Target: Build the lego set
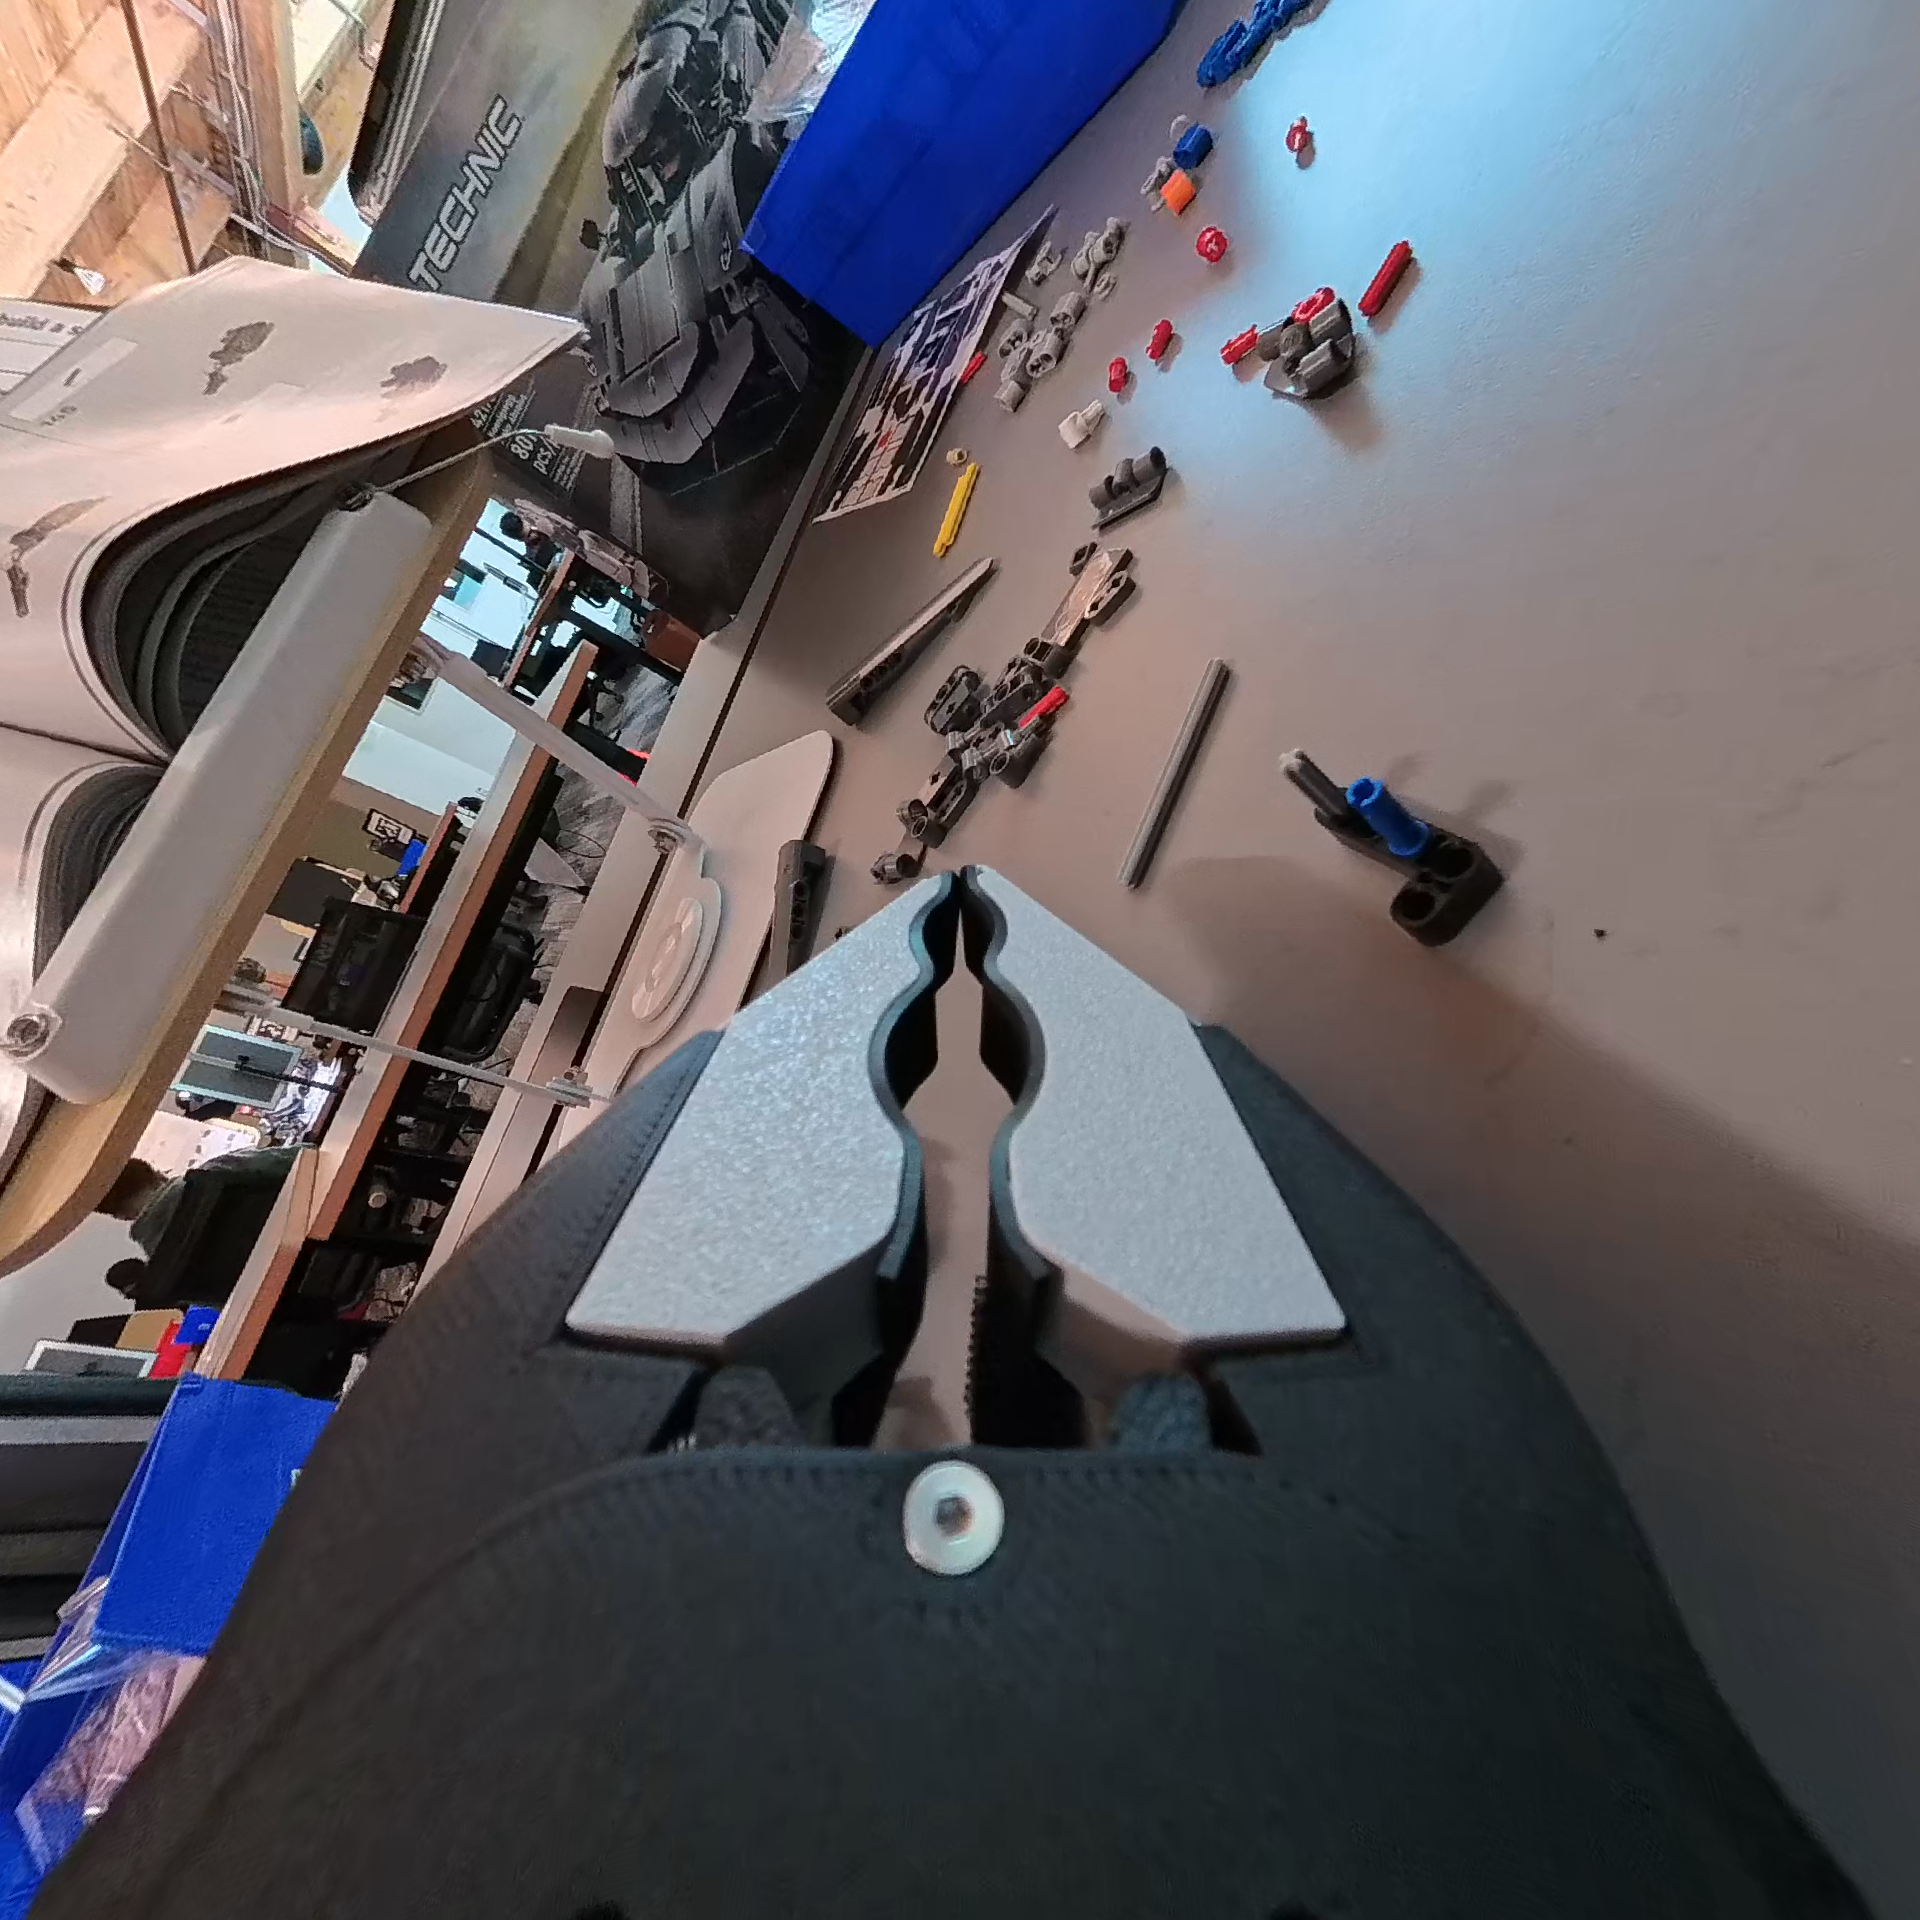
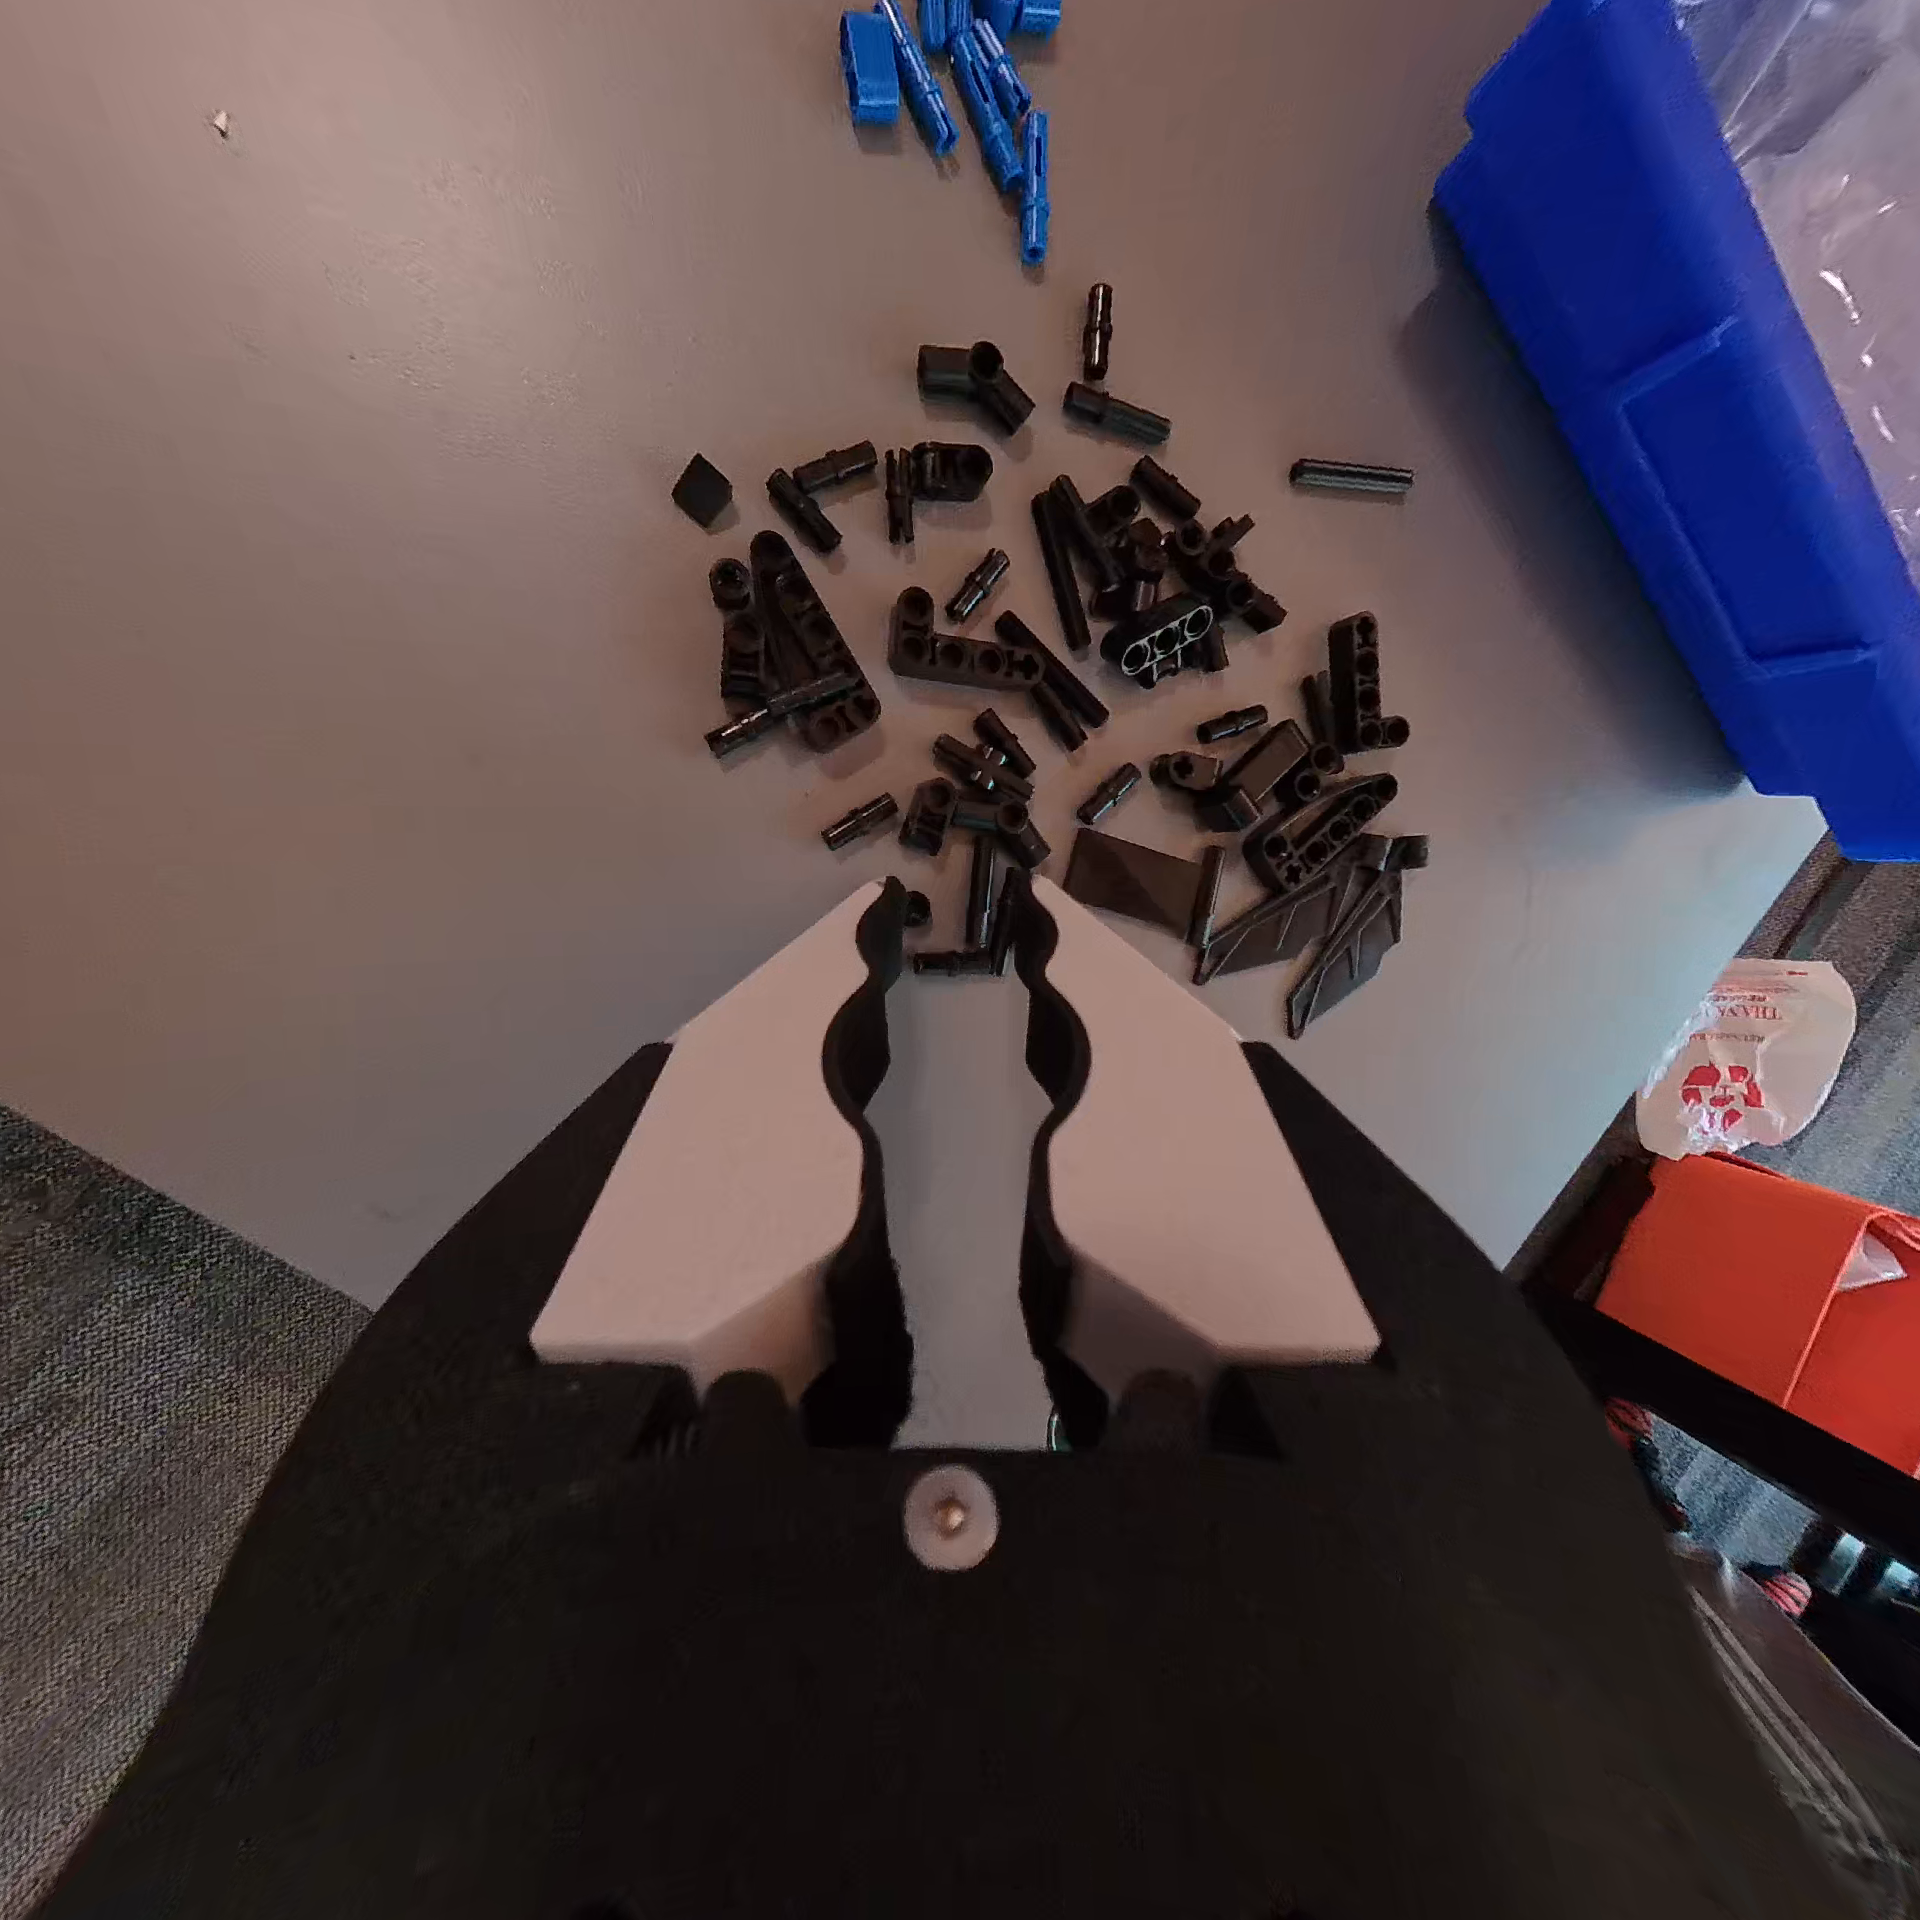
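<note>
Hovering low over a grey table [image 1: 1558,1195], the left gripper [image 1: 958,878] has its fingertips clenched together with nothing between them. Nearest its tips, at about 11 o'clock, lies a small grey connector [image 1: 896,862] at the end of a cluster of dark grey building pieces [image 1: 982,727]; a dark grey beam [image 1: 798,906] lies just beside the left finger at 10 o'clock. A long grey axle [image 1: 1176,774] lies at 1 o'clock, and farther toward 2 o'clock sits a black angled piece with a blue pin [image 1: 1397,842]. Red pins [image 1: 1387,278] and more grey parts are scattered toward 12 to 1 o'clock, beside a blue bin [image 1: 935,156] and a product box [image 1: 582,260]. The right gripper [image 2: 958,894] is spread apart over the near edge of a pile of black building pieces [image 2: 1049,665]. Several thin black pins [image 2: 982,914] lie between its tips; one seems to rest against the right pad, but I cannot tell that either pad presses on them. Blue pins [image 2: 977,83] lie at 12 o'clock, another blue bin [image 2: 1662,416] at 2 o'clock, and an orange box [image 2: 1756,1278] at 4 o'clock.
</note>
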{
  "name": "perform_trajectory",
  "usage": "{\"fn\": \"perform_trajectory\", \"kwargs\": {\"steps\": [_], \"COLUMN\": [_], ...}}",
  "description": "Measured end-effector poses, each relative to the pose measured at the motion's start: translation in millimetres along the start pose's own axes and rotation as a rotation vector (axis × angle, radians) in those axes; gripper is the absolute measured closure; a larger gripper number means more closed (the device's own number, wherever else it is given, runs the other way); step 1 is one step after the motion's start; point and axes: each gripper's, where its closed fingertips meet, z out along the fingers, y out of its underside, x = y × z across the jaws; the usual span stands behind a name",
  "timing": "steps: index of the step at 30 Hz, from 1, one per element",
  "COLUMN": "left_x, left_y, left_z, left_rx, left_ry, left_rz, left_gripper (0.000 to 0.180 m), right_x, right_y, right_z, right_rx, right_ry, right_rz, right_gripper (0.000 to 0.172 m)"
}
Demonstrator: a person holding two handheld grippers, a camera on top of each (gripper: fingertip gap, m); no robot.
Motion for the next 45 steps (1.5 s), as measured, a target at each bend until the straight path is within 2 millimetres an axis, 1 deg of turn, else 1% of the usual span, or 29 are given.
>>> {"fn": "perform_trajectory", "kwargs": {"steps": [3, 6, 9, 10, 17, 22, 29, 32, 36, 37, 45], "left_x": [0.3, 0.5, 0.1, 0.1, 0.6, 1.0, 1.7, 2.2, 3.0, 3.2, 3.7], "left_y": [0.4, 0.7, 0.8, 0.9, 1.2, 1.3, 1.6, 1.9, 2.3, 2.5, 3.1], "left_z": [0.4, 0.6, 0.6, 0.7, 1.1, 1.3, 1.6, 1.9, 2.6, 2.8, 3.3], "left_rx": [-0.003, -0.006, -0.007, -0.007, -0.010, -0.011, -0.014, -0.016, -0.020, -0.021, -0.026], "left_ry": [0.000, -0.001, -0.003, -0.003, -0.002, -0.001, 0.001, 0.002, 0.002, 0.003, 0.002], "left_rz": [0.004, 0.007, 0.005, 0.006, 0.011, 0.013, 0.016, 0.020, 0.029, 0.030, 0.038], "left_gripper": [0.180, 0.180, 0.180, 0.180, 0.180, 0.180, 0.180, 0.180, 0.180, 0.180, 0.180], "right_x": [5.6, 21.7, 41.6, 44.0, 29.8, 23.9, 17.6, 15.0, 12.5, 11.4, 6.6], "right_y": [1.0, 8.8, 20.0, 21.0, 7.1, -1.1, -4.4, -2.7, -3.2, -0.9, -4.2], "right_z": [-3.1, -5.5, -8.0, -8.0, -0.3, 5.4, 15.8, 19.8, 22.2, 23.5, 24.1], "right_rx": [-0.008, -0.041, -0.085, -0.087, -0.043, -0.023, -0.007, -0.004, 0.010, 0.001, 0.063], "right_ry": [0.025, 0.088, 0.162, 0.167, 0.085, 0.038, -0.054, -0.093, -0.123, -0.133, -0.165], "right_rz": [0.003, 0.035, 0.088, 0.097, 0.029, -0.010, -0.024, -0.013, -0.002, -0.001, 0.021], "right_gripper": [0.152, 0.147, 0.147, 0.148, 0.152, 0.156, 0.160, 0.162, 0.167, 0.167, 0.168]}}
